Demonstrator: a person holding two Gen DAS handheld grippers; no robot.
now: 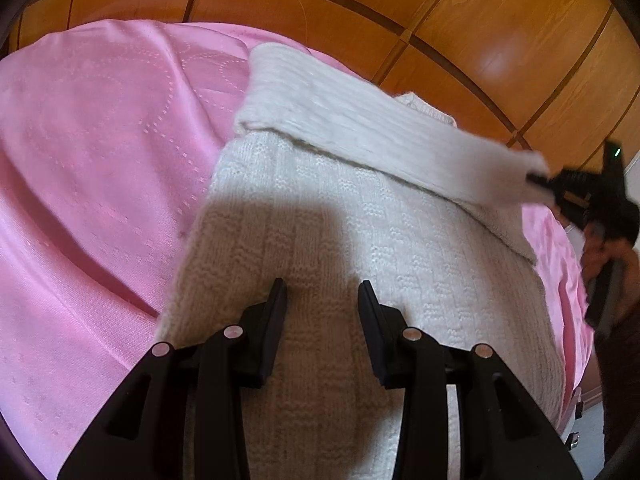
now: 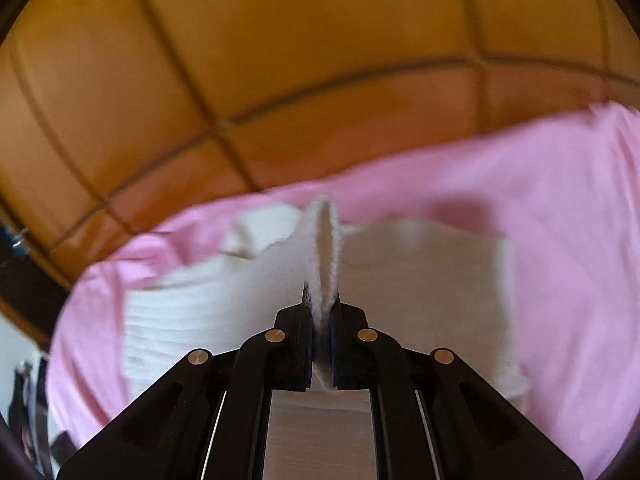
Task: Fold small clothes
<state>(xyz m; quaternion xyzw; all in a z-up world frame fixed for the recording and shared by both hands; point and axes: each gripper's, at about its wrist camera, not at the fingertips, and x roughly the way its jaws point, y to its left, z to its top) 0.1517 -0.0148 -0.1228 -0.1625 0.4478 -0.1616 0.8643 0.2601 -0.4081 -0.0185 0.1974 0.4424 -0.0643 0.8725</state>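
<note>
A white knit sweater [image 1: 360, 248] lies on a pink bed cover [image 1: 100, 152]. My left gripper [image 1: 322, 292] hovers low over the sweater's body, its jaws apart with only flat fabric showing under the gap. One sleeve [image 1: 360, 120] is lifted and stretched across to the right, where my right gripper [image 1: 538, 179] pinches its end. In the right wrist view the right gripper [image 2: 322, 300] is shut on a thin upright edge of the white sleeve [image 2: 328, 240], with the rest of the sweater [image 2: 420, 280] blurred below it.
Orange wooden panels [image 1: 400, 8] with dark grooves rise behind the bed. A person's hand [image 1: 608, 256] holds the right gripper at the bed's right edge. Pale floor [image 1: 588, 428] shows past that edge. Dark items [image 2: 28, 400] sit at the lower left of the right wrist view.
</note>
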